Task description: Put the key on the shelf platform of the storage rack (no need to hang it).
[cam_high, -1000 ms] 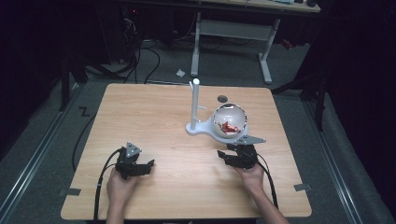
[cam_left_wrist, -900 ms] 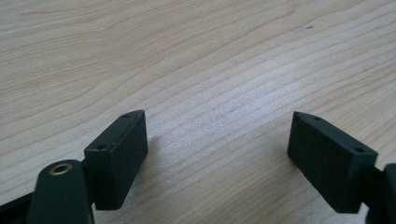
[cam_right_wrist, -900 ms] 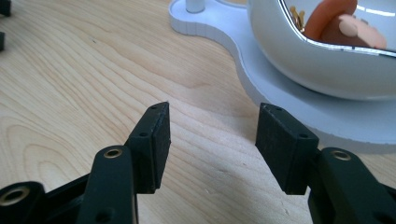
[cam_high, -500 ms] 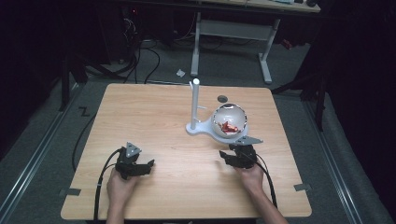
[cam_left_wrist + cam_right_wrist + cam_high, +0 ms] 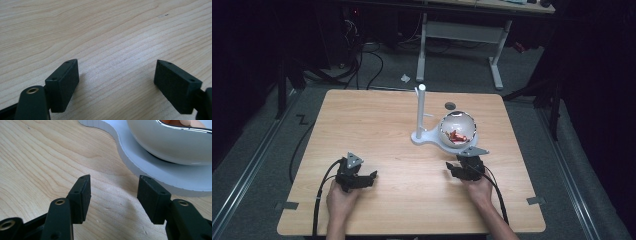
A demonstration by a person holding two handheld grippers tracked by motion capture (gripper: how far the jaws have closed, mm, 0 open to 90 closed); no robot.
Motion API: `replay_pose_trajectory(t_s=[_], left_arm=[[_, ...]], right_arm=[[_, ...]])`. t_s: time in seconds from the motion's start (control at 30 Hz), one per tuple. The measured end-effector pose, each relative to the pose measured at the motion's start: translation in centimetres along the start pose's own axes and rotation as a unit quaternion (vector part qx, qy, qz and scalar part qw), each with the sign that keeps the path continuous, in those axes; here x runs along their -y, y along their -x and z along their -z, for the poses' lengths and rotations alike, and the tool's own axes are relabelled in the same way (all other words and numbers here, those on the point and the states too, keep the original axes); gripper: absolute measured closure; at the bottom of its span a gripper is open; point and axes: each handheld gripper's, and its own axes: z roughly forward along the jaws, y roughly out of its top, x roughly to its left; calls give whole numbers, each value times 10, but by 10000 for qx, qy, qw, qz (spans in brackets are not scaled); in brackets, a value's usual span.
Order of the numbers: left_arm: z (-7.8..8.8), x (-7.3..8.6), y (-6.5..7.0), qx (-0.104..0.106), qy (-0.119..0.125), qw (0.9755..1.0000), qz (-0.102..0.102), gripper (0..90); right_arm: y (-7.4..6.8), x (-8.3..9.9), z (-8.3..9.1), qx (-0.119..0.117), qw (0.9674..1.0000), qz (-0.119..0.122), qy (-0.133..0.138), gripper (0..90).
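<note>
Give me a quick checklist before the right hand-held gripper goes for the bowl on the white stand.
1. Right hand-held gripper empty, jaws apart: ok.
2. Bowl seated on the white stand: ok.
3. Wood between the right jaws and the stand's edge bare: ok.
4. Left hand-held gripper open, over bare table, away from the bowl: ok.
5. Red contents lying below the bowl's rim: ok.
6. Jaws wide enough for the bowl: cannot tell.

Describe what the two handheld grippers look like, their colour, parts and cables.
Both the left gripper and the right gripper are black, each with a grey three-cornered plate on top and a black cable trailing back. Their jaws end in flat rectangular black pads with small screw holes; brass-coloured eyelets show on the arms. No sleeves show.
</note>
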Motion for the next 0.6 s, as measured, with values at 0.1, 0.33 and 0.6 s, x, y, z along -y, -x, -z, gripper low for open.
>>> replay_pose_trajectory(t_s=[0.1,0.33,0.6], left_arm=[[0,0,0,-17,14,10000,14,203],[-1,0,0,-21,18,10000,18,203],[-1,0,0,-21,18,10000,18,203]], right_arm=[[1,0,-1,23,10000,38,-1,448],[0,2,-3,20,10000,12,-32,446],[0,4,-4,32,9999,-4,-96,444]])
